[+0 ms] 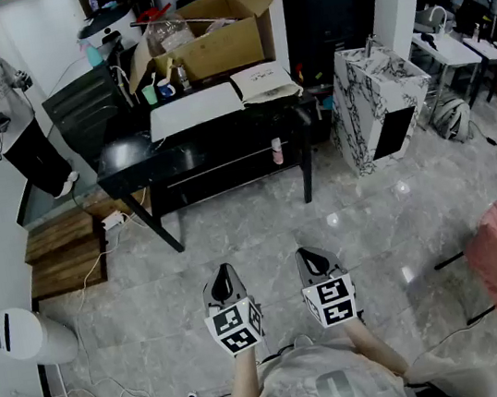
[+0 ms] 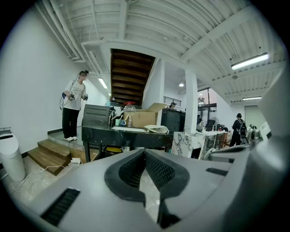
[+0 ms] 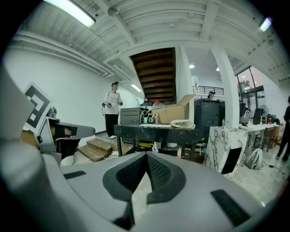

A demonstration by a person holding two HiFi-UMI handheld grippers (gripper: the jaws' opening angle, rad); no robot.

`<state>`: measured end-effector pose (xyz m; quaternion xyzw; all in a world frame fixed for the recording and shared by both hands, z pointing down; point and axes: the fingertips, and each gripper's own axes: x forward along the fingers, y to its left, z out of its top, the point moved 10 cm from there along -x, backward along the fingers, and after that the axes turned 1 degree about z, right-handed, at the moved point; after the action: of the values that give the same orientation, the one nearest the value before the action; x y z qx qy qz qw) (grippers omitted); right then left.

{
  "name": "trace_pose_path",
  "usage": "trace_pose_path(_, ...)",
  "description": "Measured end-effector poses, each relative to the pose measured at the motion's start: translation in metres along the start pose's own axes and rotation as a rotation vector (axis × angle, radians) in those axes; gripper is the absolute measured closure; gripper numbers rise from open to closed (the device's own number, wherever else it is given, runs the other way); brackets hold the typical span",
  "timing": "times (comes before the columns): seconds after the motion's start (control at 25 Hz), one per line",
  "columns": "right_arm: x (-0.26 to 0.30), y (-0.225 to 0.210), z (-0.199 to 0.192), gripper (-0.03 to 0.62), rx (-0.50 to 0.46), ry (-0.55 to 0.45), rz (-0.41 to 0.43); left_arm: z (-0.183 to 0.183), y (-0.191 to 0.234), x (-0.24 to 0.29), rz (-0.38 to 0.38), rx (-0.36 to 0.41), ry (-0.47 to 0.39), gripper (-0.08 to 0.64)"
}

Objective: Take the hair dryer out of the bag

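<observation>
The black surface (image 1: 188,158) stands at twelve o'clock from the person, well apart. An open cardboard box (image 1: 215,44) sits along its far edge. The beige bag (image 1: 263,81) lies at its three o'clock end, contents hidden. At six o'clock, the left gripper (image 1: 223,276) and right gripper (image 1: 308,256) hover side by side, jaws together, empty.

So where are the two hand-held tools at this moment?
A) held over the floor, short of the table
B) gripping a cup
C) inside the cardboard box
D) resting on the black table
A: the head view shows the left tool and right tool, both shut and empty, over the floor short of the black table.
</observation>
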<state>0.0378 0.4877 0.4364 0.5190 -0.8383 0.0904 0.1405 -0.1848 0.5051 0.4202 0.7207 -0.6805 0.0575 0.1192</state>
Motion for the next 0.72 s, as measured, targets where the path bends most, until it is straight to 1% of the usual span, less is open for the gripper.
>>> trace_pose_path(0.24,0.008,-0.003,0.0,0.563,-0.006,-0.008,0.004,-0.001,0.002,0.006,0.006,-0.005,-0.007,0.529)
trace_pose_path(0.48,0.013,-0.012,-0.001,0.563,0.014,-0.014,0.007,0.001,-0.001,0.012,0.012,-0.005,-0.012,0.531)
trace_pose_path(0.64,0.019,-0.017,-0.004,0.561,0.081,-0.047,0.062,0.001,0.0,0.016,0.01,-0.012,-0.01,0.531)
trace_pose_path(0.72,0.023,-0.018,-0.004,0.561,0.076,-0.041,0.071,0.002,0.001,0.02,0.014,-0.014,-0.008,0.53)
